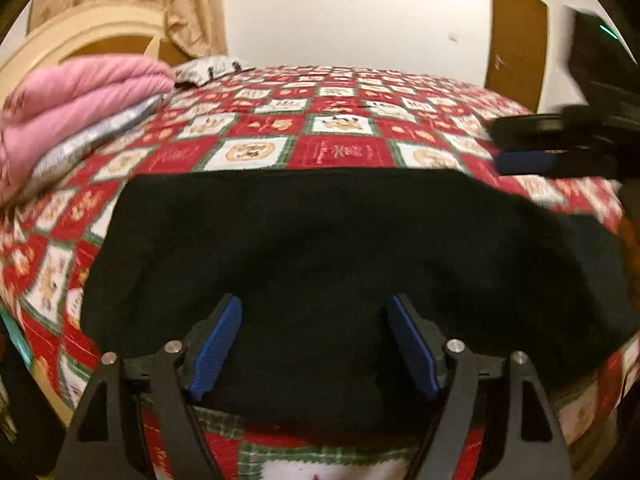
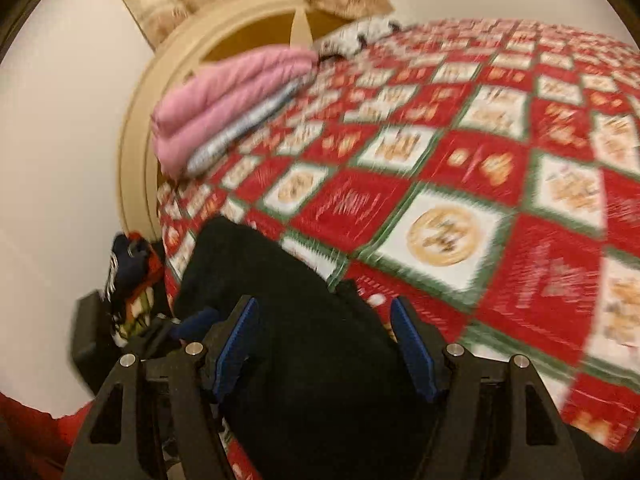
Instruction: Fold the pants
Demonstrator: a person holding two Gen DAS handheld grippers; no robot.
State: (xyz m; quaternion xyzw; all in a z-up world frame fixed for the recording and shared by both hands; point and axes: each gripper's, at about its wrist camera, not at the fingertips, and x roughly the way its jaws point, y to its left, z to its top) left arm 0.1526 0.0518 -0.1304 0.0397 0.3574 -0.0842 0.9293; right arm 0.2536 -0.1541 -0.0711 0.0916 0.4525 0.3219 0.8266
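Two tongs spread wide, left tongs (image 1: pixel 314 320), right tongs (image 2: pixel 322 320), over black pants (image 1: pixel 320 240)

Your left gripper (image 1: pixel 314 312) points forward and slightly down, its two blue-padded fingers (image 1: pixel 218 344) spread wide with nothing between the pads. Your right gripper (image 2: pixel 322 316) is likewise spread wide, tilted down and angled toward the left (its view is motion-blurred). In the left wrist view it shows at the right edge (image 1: pixel 532 146), fingers pointing left, well apart from your left gripper.
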